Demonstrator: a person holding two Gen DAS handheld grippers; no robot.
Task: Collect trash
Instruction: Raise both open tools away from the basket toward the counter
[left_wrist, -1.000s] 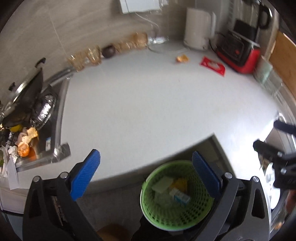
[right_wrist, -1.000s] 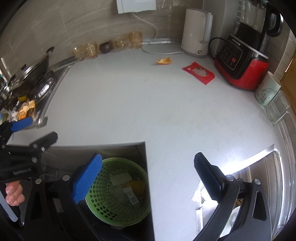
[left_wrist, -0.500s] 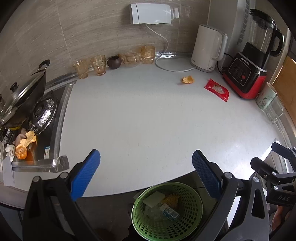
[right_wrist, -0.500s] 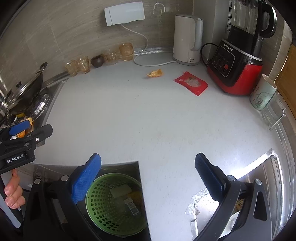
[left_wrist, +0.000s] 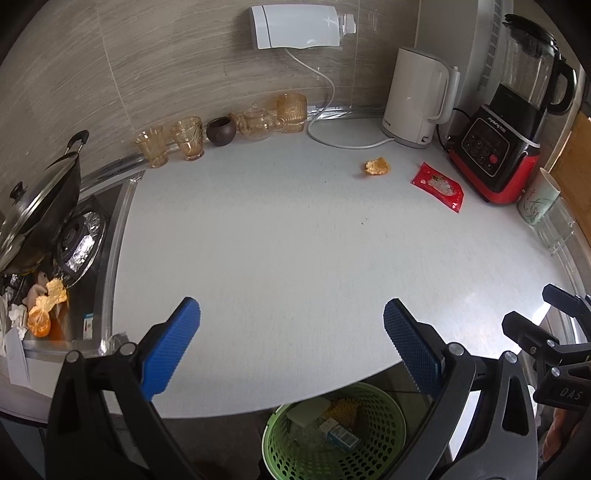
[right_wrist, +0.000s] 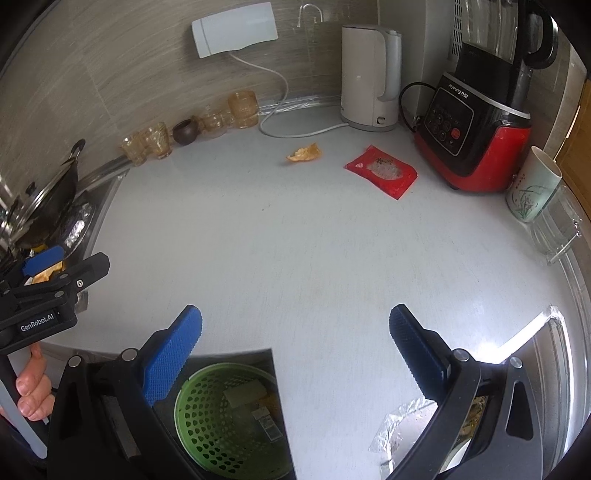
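Trash on counter: orange peel scrap (left_wrist: 377, 166) and red snack wrapper (left_wrist: 438, 185), both at about 1 o'clock in the left wrist view, lying flat on the white countertop (left_wrist: 295, 240), near each other but not touching; wrapper sits just in front of the red-and-black blender (left_wrist: 506, 147).
Right wrist view: peel (right_wrist: 304, 152) at 12 o'clock, wrapper (right_wrist: 381, 171) at 1 o'clock.
Bin: green perforated basket (left_wrist: 332, 432) at 6 o'clock, below the counter edge, holding a pale card, a small carton and something yellow; seen also at 7 o'clock (right_wrist: 229, 417).
Left gripper (left_wrist: 291, 339): blue pads spread wide, nothing between them, hovering over the near counter edge.
Right gripper (right_wrist: 295, 343): spread wide too, empty, above the counter edge beside the basket.
Person: fingers (right_wrist: 31, 391) around the left tool's handle at 8 o'clock.
Other trash: peels and crumpled paper (left_wrist: 44, 306) at 9 o'clock by the stove (left_wrist: 79, 236).
Background: white kettle (left_wrist: 417, 99), amber glasses (left_wrist: 170, 142) along the wall, mug (left_wrist: 537, 201) at 2 o'clock.
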